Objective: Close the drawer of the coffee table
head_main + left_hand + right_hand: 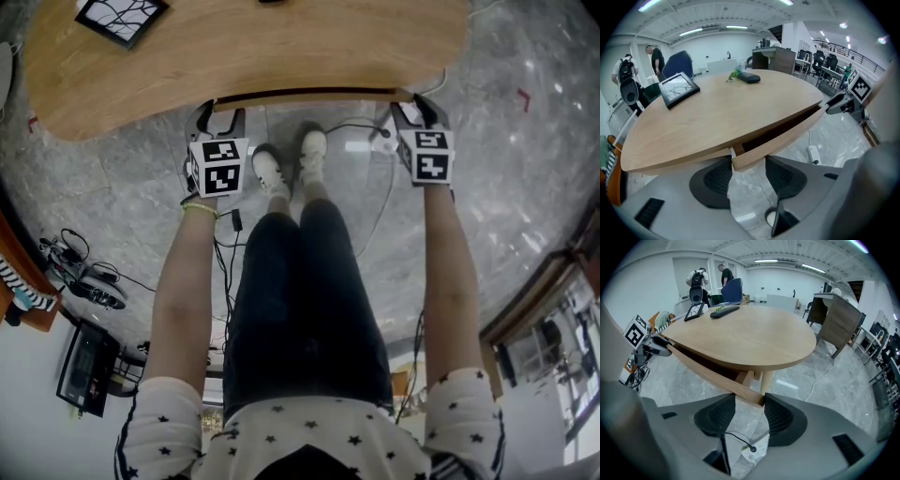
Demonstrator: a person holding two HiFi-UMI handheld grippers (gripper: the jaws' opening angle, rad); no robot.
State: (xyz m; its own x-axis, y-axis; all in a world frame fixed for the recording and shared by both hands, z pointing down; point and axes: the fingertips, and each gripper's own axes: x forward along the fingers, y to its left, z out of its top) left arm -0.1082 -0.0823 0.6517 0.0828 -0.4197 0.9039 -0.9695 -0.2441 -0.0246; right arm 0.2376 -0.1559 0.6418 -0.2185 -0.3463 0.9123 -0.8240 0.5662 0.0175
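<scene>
Around coffee table (244, 56): a white power strip (813, 152) with trailing cables lies on the marble floor, and the person's white shoes (268, 171) stand just in front of the table edge. A black-framed picture (677, 89) and a dark flat object (749, 77) sit well back on the top. The drawer (778, 140) stands slightly out under the top, with a dark gap above its front and its contents not visible. Left gripper (749, 161) and right gripper (750, 401) are both released, jaws spread wide, one at each end of the drawer front with the tips at the board.
</scene>
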